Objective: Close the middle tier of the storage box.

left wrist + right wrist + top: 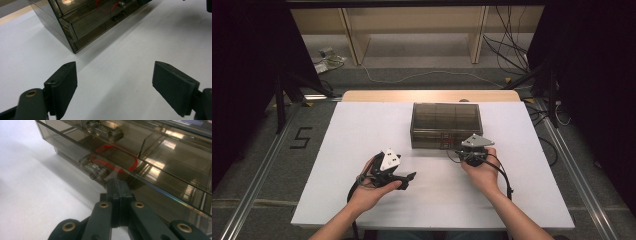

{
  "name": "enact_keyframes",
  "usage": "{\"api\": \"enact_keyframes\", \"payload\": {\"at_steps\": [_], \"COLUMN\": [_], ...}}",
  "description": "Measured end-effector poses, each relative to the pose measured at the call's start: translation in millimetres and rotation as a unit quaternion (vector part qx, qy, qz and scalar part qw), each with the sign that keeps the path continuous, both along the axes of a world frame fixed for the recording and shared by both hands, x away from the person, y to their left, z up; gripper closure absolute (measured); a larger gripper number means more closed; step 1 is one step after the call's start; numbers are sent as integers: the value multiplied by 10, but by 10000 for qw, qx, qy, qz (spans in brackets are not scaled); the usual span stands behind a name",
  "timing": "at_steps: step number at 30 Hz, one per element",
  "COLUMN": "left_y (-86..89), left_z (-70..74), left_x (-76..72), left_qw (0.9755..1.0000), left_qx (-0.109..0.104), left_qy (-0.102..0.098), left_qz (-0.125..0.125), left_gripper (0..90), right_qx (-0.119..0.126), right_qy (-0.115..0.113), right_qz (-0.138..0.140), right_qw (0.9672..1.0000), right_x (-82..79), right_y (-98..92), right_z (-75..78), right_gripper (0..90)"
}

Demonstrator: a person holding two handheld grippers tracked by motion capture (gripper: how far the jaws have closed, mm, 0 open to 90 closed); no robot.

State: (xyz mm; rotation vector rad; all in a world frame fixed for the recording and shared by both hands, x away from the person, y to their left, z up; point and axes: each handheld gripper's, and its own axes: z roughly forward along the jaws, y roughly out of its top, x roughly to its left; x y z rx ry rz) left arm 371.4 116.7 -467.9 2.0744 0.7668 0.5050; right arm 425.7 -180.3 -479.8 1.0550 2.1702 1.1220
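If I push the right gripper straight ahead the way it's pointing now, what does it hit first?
Most likely the front wall of the smoky clear drawer box. The right gripper, jaws shut, already sits right at it, near the red cable inside. Whether they touch I cannot tell.

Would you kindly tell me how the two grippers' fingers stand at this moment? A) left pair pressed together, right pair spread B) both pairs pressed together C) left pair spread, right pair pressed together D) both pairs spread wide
C: the left gripper has its fingers far apart over the white table, while the right gripper has its fingers together at the front of the smoky drawer box.
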Motion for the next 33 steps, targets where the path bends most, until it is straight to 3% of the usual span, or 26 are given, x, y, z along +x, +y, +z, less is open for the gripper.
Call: {"api": "enact_keyframes", "payload": {"at_steps": [33], "left_y": [8], "left_z": [14], "left_x": [-8], "left_qw": [10000], "left_qx": [-49], "left_qy": [-8], "left_qz": [5], "left_gripper": [205], "right_qx": [73], "right_qy": [36], "right_qz": [-142], "right_qw": [9999], "right_x": [116], "right_y": [24], "right_z": [-31], "right_gripper": [900]}}
